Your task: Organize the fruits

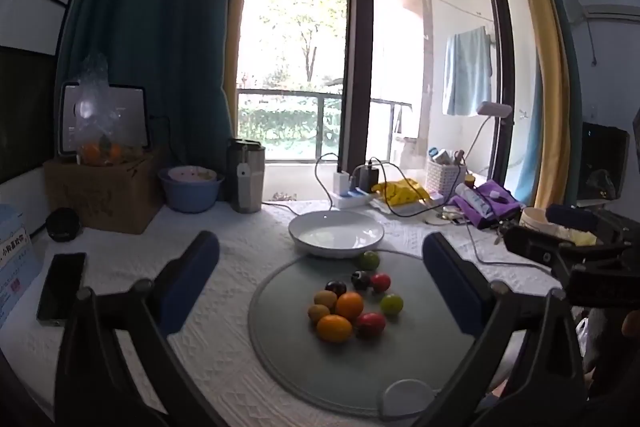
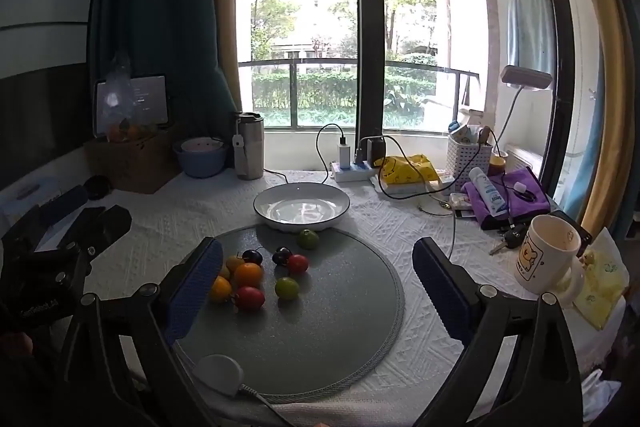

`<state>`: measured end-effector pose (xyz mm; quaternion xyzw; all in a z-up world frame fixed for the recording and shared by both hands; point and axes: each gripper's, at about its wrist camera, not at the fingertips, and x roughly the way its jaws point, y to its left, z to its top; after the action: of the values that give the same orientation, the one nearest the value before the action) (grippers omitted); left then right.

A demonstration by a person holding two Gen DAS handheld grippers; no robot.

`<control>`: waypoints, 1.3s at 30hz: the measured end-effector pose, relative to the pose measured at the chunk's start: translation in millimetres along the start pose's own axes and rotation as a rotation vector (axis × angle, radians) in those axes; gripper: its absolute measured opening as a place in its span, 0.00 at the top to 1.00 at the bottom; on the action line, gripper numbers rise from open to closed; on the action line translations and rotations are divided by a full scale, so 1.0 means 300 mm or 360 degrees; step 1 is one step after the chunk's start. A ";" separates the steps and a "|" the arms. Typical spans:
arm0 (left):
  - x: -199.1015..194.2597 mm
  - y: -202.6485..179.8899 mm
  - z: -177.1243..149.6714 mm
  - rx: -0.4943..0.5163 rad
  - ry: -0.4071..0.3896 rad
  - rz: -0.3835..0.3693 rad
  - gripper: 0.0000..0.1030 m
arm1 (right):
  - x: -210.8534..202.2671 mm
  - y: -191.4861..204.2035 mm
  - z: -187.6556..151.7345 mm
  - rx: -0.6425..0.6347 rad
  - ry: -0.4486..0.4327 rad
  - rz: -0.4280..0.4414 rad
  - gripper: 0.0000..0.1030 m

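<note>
Several small fruits lie on a round grey mat [image 1: 404, 355] [image 2: 344, 323]: two oranges [image 1: 349, 306] [image 2: 247, 274], red ones [image 1: 371, 324] [image 2: 250, 297], green ones [image 1: 391, 303] [image 2: 287, 287], dark plums [image 1: 335, 287] [image 2: 252, 257] and kiwis [image 1: 325, 298]. Behind the mat stands an empty white plate [image 1: 336, 234] [image 2: 301, 205]. My left gripper [image 1: 320, 291] hovers open over the near side of the mat, nothing between its blue pads. My right gripper [image 2: 318, 287] is open too, its left pad [image 2: 196, 287] hiding part of the fruit pile.
A white mug [image 2: 548, 259] stands right of the mat, keys and a purple cloth [image 2: 516, 193] behind it. A power strip [image 2: 352, 169] with cables, a steel tumbler [image 1: 246, 175], a blue bowl [image 1: 191, 189], a cardboard box [image 1: 104, 193] and a phone [image 1: 62, 287] ring the table. A white disc [image 2: 218, 373] sits at the mat's near edge.
</note>
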<state>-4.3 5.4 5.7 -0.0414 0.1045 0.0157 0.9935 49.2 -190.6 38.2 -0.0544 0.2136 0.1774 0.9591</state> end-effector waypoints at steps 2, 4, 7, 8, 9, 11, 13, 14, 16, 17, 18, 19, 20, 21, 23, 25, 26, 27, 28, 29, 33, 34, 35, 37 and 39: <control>0.001 0.002 0.001 0.0004 -0.0001 0.0000 0.00 | -0.004 -0.003 0.003 -0.0008 -0.0009 0.0001 0.05; 0.002 0.004 0.002 0.0005 0.0001 0.0004 0.00 | -0.004 -0.004 0.007 -0.0005 -0.0013 0.0010 0.05; 0.001 0.000 0.001 0.0009 0.0002 -0.0002 0.00 | -0.007 -0.003 0.010 -0.0012 -0.0017 0.0017 0.05; 0.002 -0.001 0.002 0.0011 -0.0001 -0.0005 0.00 | -0.007 -0.002 0.011 -0.0014 -0.0019 0.0018 0.05; -0.004 -0.007 -0.001 0.0014 -0.0005 -0.0002 0.00 | -0.008 -0.001 0.012 -0.0017 -0.0020 0.0019 0.05; -0.003 -0.008 -0.001 0.0017 -0.0001 0.0005 0.00 | -0.011 0.000 0.014 -0.0026 -0.0018 0.0017 0.05; -0.004 -0.009 -0.001 0.0013 0.0013 0.0000 0.00 | -0.011 0.002 0.015 -0.0032 -0.0019 0.0016 0.05; -0.005 -0.009 0.000 0.0012 0.0014 0.0003 0.01 | -0.012 0.001 0.015 -0.0031 -0.0021 0.0018 0.05; -0.008 -0.008 0.004 0.0003 0.0012 -0.0011 0.01 | -0.010 0.000 0.014 -0.0035 -0.0019 0.0021 0.05; -0.010 -0.010 0.005 0.0004 0.0011 -0.0011 0.01 | -0.011 0.002 0.013 -0.0038 -0.0020 0.0021 0.05; -0.010 -0.013 0.005 0.0008 0.0011 -0.0016 0.01 | -0.012 0.001 0.014 -0.0040 -0.0023 0.0022 0.05; -0.009 -0.014 0.006 0.0011 0.0013 -0.0017 0.01 | -0.012 0.001 0.014 -0.0040 -0.0025 0.0021 0.05; -0.009 -0.016 0.007 0.0013 0.0013 -0.0018 0.01 | -0.011 0.000 0.015 -0.0038 -0.0024 0.0020 0.05; -0.009 -0.015 0.007 0.0010 0.0013 -0.0023 0.01 | -0.012 -0.001 0.014 -0.0036 -0.0027 0.0019 0.05; -0.012 -0.016 0.009 0.0008 0.0004 -0.0018 0.01 | -0.013 -0.002 0.014 -0.0033 -0.0031 0.0017 0.05; -0.011 -0.014 0.012 0.0001 0.0005 -0.0017 0.01 | -0.012 -0.001 0.012 -0.0033 -0.0031 0.0015 0.05; -0.009 -0.014 0.012 -0.0001 0.0008 -0.0007 0.01 | -0.013 -0.001 0.013 -0.0033 -0.0032 0.0015 0.05; -0.003 -0.010 0.015 -0.0002 0.0013 -0.0001 0.01 | -0.014 0.000 0.013 -0.0037 -0.0032 0.0012 0.05; 0.000 -0.009 0.015 -0.0004 0.0019 0.0002 0.01 | -0.015 0.000 0.013 -0.0040 -0.0033 0.0010 0.05; 0.002 -0.007 0.014 -0.0008 0.0023 0.0002 0.01 | -0.016 0.001 0.014 -0.0043 -0.0035 0.0008 0.05; -0.003 -0.006 0.014 -0.0005 0.0017 0.0010 0.01 | -0.017 0.003 0.014 -0.0046 -0.0034 0.0009 0.05; -0.004 -0.005 0.014 -0.0005 0.0015 0.0011 0.01 | -0.019 0.005 0.014 -0.0048 -0.0034 0.0011 0.05; -0.004 -0.004 0.015 -0.0005 0.0013 0.0009 0.01 | -0.020 0.007 0.015 -0.0050 -0.0033 0.0012 0.05; -0.005 -0.003 0.015 -0.0008 0.0009 0.0004 0.01 | -0.017 0.011 0.017 -0.0054 -0.0030 0.0012 0.05; -0.005 -0.003 0.016 -0.0007 0.0007 -0.0004 0.01 | -0.017 0.012 0.019 -0.0057 -0.0030 0.0012 0.05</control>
<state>-4.7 4.9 10.8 -0.0438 0.1065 0.0146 0.9932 45.8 -187.8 45.4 -0.0691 0.2017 0.1854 0.9593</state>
